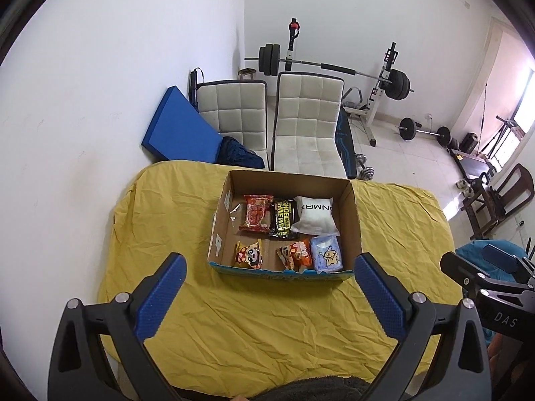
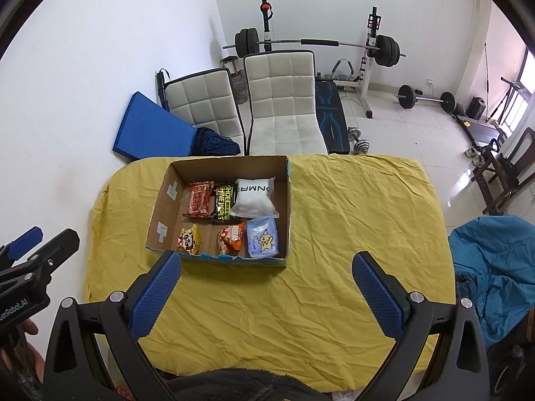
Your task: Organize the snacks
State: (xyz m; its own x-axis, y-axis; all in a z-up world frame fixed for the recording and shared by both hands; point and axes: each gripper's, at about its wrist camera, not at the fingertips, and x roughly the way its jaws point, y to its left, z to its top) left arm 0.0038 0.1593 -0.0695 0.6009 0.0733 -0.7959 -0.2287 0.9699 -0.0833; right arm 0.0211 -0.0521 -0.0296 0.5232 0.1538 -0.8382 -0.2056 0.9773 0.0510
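Note:
An open cardboard box (image 1: 351, 220) (image 2: 164, 207) stands on the yellow tablecloth (image 1: 267, 317) (image 2: 351, 217). Its back row holds a red snack pack (image 1: 256, 213) (image 2: 200, 199), a black pack (image 1: 282, 218) (image 2: 223, 202) and a white pouch (image 1: 314, 215) (image 2: 254, 197). The front row holds a panda-print pack (image 1: 249, 255) (image 2: 189, 240), an orange pack (image 1: 296, 254) (image 2: 230, 238) and a pale blue pack (image 1: 327, 254) (image 2: 263, 238). My left gripper (image 1: 270, 269) hangs open in front of the box, holding nothing. My right gripper (image 2: 267, 267) is open too, just before the box's front wall, empty.
Two white padded chairs (image 1: 306, 123) (image 2: 284, 103) stand beyond the table's far edge, with a blue mat (image 1: 180, 127) leaning on the wall. A barbell rack (image 1: 381, 77), dumbbells and wooden chairs (image 1: 495, 197) fill the room behind. Blue cloth (image 2: 495, 267) lies at the table's right.

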